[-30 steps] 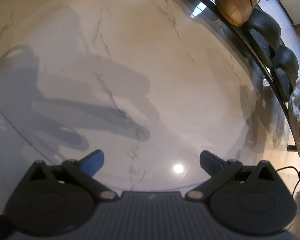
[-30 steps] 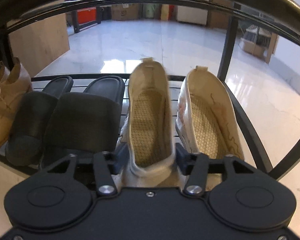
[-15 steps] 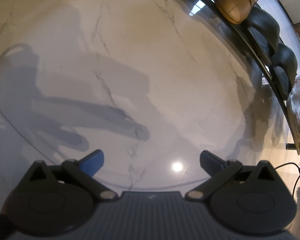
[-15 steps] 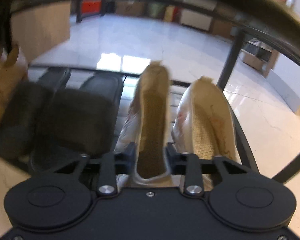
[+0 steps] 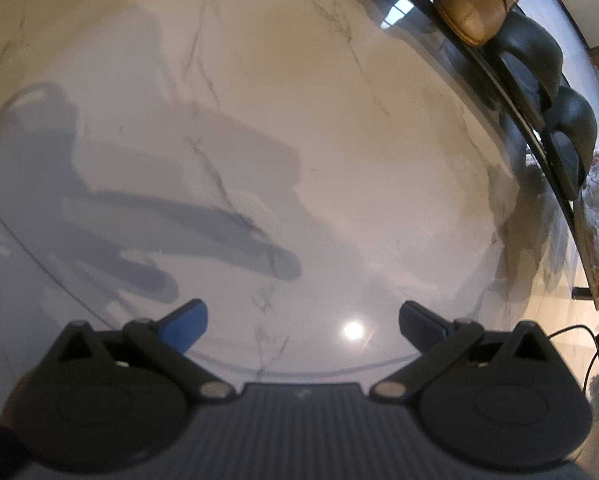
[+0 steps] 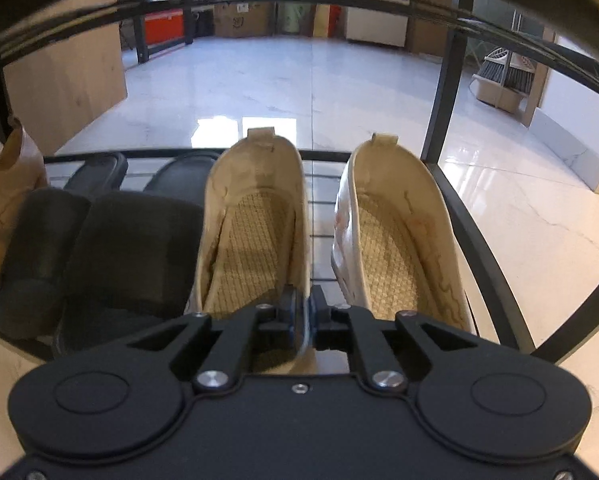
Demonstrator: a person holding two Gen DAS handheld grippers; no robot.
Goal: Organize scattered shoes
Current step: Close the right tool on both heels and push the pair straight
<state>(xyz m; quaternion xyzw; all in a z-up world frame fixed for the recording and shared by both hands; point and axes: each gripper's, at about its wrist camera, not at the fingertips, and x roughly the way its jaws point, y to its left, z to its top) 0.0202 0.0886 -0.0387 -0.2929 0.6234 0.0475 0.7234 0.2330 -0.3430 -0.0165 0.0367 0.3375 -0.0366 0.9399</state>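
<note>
1. Changed since a second ago: right gripper (image 6: 302,307) had its jaws spread around the toe of the left cream slip-on shoe (image 6: 255,224); now they are pressed nearly together, pinching the right side wall of that shoe near its toe end.
2. Left cream slip-on shoe: on the black wire shelf of the shoe rack (image 6: 475,248), heel tab pointing away, woven tan insole showing.
3. Right cream slip-on shoe (image 6: 395,232): just beside it on the same shelf, a gap of bare wire between the two; faint reddish marks on the lining. No brand or writing can be read on either.
4. Black slide sandals (image 6: 111,252): a pair, just left of the held shoe, on the same shelf.
5. Tan lace-up shoe (image 6: 3,200): at the far left edge of the shelf.
6. Left gripper (image 5: 302,316): unchanged, jaws spread wide, holding nothing, above the white marble floor (image 5: 299,100).
7. Cardboard boxes (image 6: 239,20): well behind the rack; their printing is too small to read.
</note>
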